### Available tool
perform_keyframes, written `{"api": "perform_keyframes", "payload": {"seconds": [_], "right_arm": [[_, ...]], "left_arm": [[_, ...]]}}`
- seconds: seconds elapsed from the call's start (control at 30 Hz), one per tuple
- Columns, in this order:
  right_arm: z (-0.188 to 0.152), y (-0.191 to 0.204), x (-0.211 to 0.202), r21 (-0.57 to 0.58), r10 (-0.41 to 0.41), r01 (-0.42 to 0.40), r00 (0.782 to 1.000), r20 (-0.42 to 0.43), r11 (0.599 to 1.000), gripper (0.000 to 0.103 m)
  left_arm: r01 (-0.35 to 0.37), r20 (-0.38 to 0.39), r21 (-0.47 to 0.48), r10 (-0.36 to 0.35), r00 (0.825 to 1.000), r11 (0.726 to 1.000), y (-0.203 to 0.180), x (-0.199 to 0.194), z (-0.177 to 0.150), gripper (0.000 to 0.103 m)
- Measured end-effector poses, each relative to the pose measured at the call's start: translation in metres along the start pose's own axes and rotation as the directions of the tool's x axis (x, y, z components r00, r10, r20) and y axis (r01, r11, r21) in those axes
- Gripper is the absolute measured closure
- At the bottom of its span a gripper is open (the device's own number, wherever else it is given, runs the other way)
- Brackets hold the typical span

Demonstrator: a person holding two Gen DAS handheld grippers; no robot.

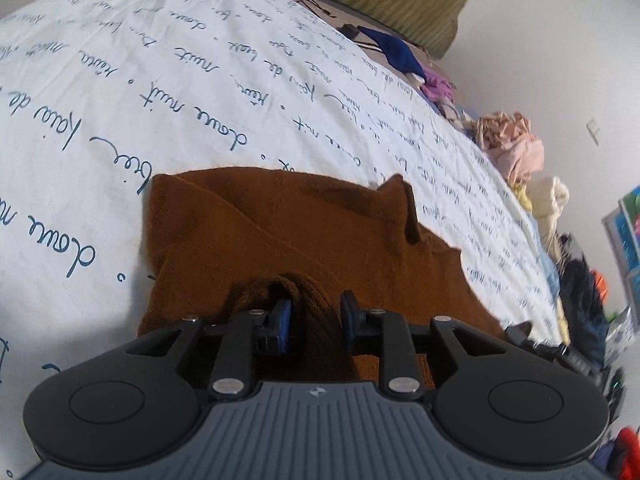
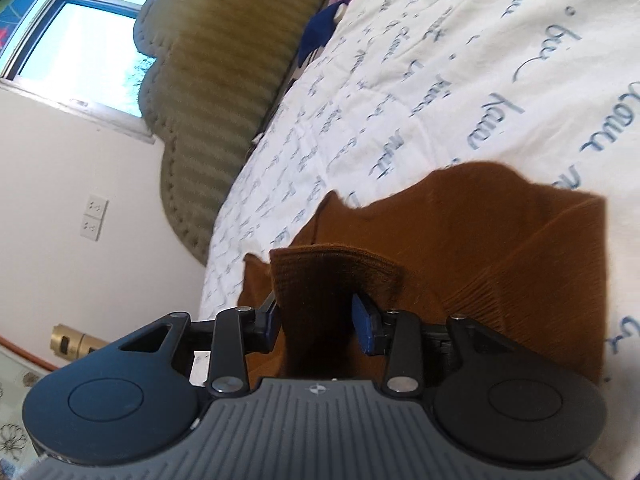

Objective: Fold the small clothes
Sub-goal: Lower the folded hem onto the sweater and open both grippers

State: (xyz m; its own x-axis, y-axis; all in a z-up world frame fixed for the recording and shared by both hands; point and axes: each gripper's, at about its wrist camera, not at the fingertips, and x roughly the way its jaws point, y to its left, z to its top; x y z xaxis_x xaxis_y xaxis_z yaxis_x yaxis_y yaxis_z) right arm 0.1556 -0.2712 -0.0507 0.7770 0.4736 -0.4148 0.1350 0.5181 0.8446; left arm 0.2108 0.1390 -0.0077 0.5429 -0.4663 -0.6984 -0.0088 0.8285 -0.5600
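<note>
A brown knitted garment [image 1: 280,232] lies partly folded on the white bedspread with blue handwriting [image 1: 168,80]. My left gripper [image 1: 315,316] is shut on a bunched ribbed edge of the brown garment, which fills the gap between the blue pads. In the right wrist view the same brown garment [image 2: 500,232] lies on the bedspread [image 2: 440,60]. My right gripper [image 2: 320,320] is shut on a ribbed hem of it, held raised between the blue pads.
A pile of loose clothes [image 1: 516,140] lines the bed's right edge, with a dark blue item [image 1: 396,52] and a purple one [image 1: 438,86]. An olive padded headboard [image 2: 224,92] stands at the far end, with a window [image 2: 80,36] and a wall socket [image 2: 94,216].
</note>
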Motion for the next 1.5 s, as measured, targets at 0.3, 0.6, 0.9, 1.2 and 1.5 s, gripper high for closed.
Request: {"api": "perform_keyframes", "payload": {"seconds": [0.3,0.6,0.9,1.2,1.5], "right_arm": [[-0.001,0.003,0.002,-0.045,-0.056,0.058,0.998,0.038,0.997,0.055],[-0.009,0.025,-0.004,-0.136,-0.086,0.097,0.992,0.09,0.986,0.046],[-0.054,0.084,0.018,-0.3,-0.009,-0.02,0.995,-0.095,0.954,0.031],[-0.097,0.11,0.068,-0.297,-0.001,-0.095,0.952,-0.307,0.95,0.019],[-0.118,0.152,0.133,-0.219,0.084,-0.203,0.887,-0.454,0.954,0.009]], "left_arm": [[-0.148,0.115,-0.07,0.155,0.981,0.987,0.015,-0.017,0.014,0.066],[-0.204,0.135,0.117,0.188,0.973,0.972,0.023,-0.061,-0.014,0.053],[-0.082,0.068,0.374,0.06,0.996,0.924,0.006,-0.081,-0.065,0.046],[-0.23,0.161,0.421,0.178,0.971,0.877,0.005,-0.083,-0.076,0.098],[-0.311,0.259,0.379,0.222,0.94,0.872,0.016,-0.107,-0.077,0.099]]}}
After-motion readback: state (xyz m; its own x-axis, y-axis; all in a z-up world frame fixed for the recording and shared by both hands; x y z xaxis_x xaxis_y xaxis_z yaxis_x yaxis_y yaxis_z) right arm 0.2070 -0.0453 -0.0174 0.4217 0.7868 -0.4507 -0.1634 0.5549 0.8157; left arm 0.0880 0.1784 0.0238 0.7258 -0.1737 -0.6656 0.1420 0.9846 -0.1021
